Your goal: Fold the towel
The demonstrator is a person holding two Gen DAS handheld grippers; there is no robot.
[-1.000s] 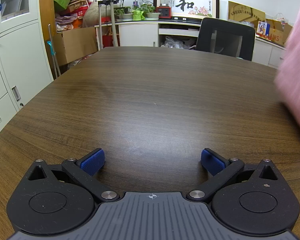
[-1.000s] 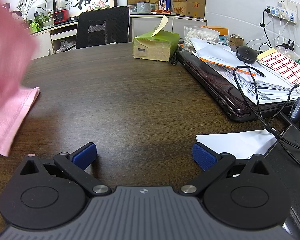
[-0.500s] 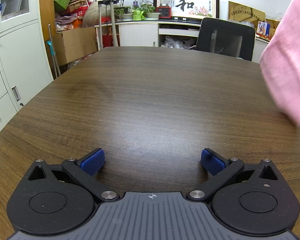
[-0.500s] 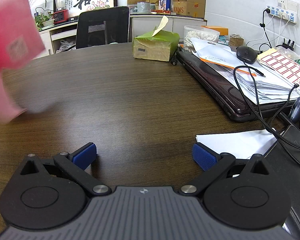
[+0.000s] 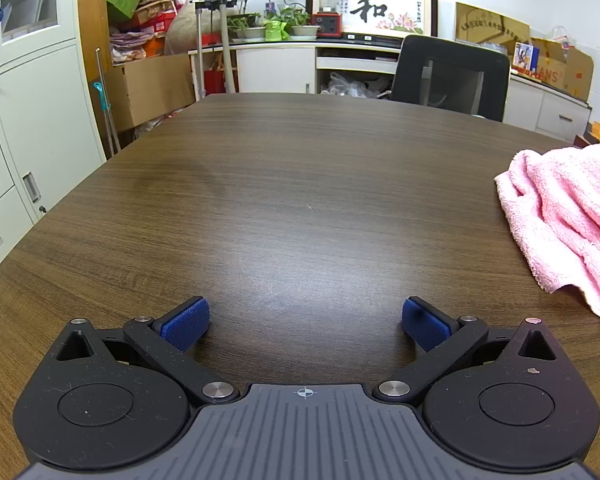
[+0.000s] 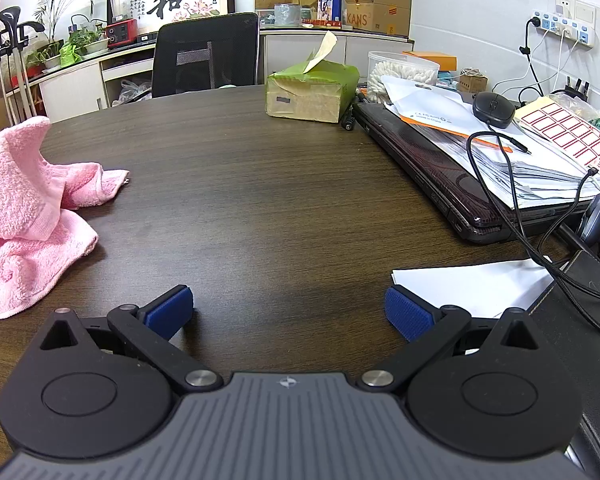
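Note:
A pink towel point(image 5: 572, 216) lies crumpled in a heap on the dark wooden table point(image 5: 300, 184), at the right edge of the left wrist view. In the right wrist view the towel point(image 6: 24, 208) lies at the left edge. My left gripper point(image 5: 305, 322) is open and empty, low over the table, with the towel off to its right. My right gripper point(image 6: 288, 312) is open and empty, with the towel off to its left. Neither gripper touches the towel.
A green tissue box point(image 6: 312, 92), a laptop point(image 6: 440, 168) piled with papers, a mouse point(image 6: 494, 106) and cables crowd the right side. A white sheet point(image 6: 476, 284) lies near my right gripper. A black chair point(image 5: 450, 76) stands behind the table. Cabinets point(image 5: 32, 120) stand at left.
The pink towel was up in the air and moving; it has dropped and now rests crumpled on the table between the two grippers. Both grippers have stayed still and open.

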